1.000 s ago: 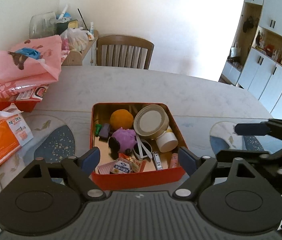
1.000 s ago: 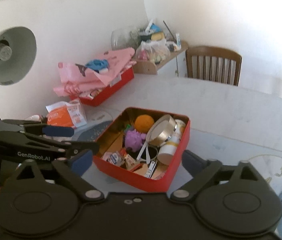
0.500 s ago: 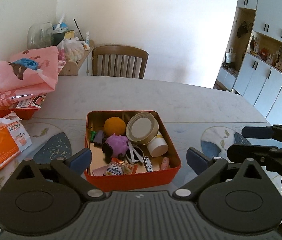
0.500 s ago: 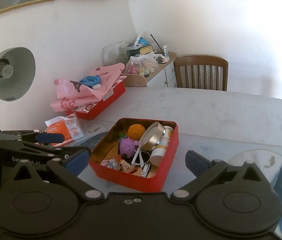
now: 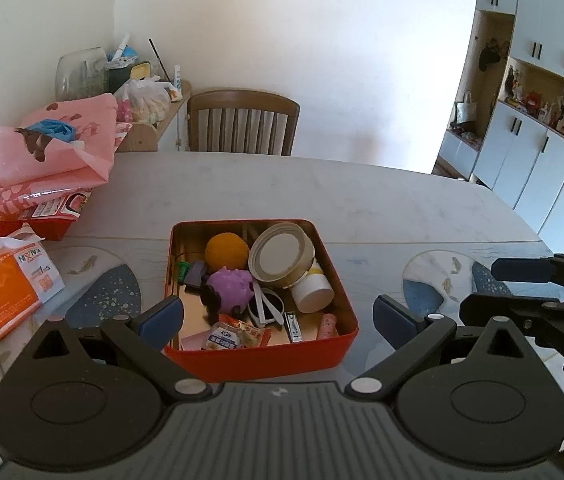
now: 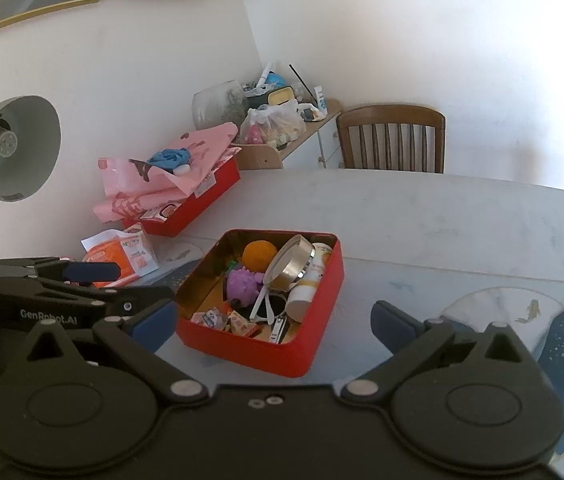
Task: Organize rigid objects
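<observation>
A red tin box (image 5: pixel 265 354) (image 6: pixel 302 354) stands on the marble table. It holds an orange ball (image 5: pixel 226 252), a purple spiky toy (image 5: pixel 230 286), a round tin lid (image 5: pixel 282 254), a white jar (image 5: pixel 312 292), a nail clipper (image 5: pixel 294 326) and small packets (image 5: pixel 225 336). My left gripper (image 5: pixel 277 316) is open and empty, just in front of the box. My right gripper (image 6: pixel 269 322) is open and empty, near the box's front right corner. Each gripper shows at the edge of the other's view.
A pink bag on a second red box (image 5: pixel 37 160) lies at the far left, an orange tissue pack (image 5: pixel 5 284) nearer. A grey desk lamp (image 6: pixel 13 148) stands at the left. A wooden chair (image 5: pixel 241 122) is behind the table. Round blue placemats (image 6: pixel 562 340) lie on the table.
Both grippers have pulled back and up from the box, so it looks smaller and farther. Both stay open and empty.
</observation>
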Tool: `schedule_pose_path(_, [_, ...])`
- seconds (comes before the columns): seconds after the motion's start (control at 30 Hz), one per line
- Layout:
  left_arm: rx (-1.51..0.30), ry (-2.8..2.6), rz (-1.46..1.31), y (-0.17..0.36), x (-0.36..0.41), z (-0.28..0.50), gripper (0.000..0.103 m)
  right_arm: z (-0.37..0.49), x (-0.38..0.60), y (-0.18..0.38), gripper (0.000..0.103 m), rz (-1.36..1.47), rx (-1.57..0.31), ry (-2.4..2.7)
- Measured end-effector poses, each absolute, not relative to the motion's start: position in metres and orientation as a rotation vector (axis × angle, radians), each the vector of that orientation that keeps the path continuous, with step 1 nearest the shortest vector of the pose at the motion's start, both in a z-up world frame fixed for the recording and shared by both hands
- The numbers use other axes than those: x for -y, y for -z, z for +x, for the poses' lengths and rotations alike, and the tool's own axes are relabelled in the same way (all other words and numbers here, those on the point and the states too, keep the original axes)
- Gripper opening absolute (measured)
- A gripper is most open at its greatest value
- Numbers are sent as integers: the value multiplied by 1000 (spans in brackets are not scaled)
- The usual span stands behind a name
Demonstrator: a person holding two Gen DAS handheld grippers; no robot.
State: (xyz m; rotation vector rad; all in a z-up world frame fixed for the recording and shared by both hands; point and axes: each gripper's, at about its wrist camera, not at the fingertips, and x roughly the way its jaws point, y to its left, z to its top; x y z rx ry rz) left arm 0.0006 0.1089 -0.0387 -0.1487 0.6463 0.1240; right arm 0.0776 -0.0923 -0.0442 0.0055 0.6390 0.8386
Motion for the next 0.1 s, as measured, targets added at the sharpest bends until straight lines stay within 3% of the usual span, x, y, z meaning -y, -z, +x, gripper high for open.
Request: schedule_pose_path(0.1, [-648, -128, -151, 39, -105, 2, 102, 79, 98, 45, 103, 6, -641, -835])
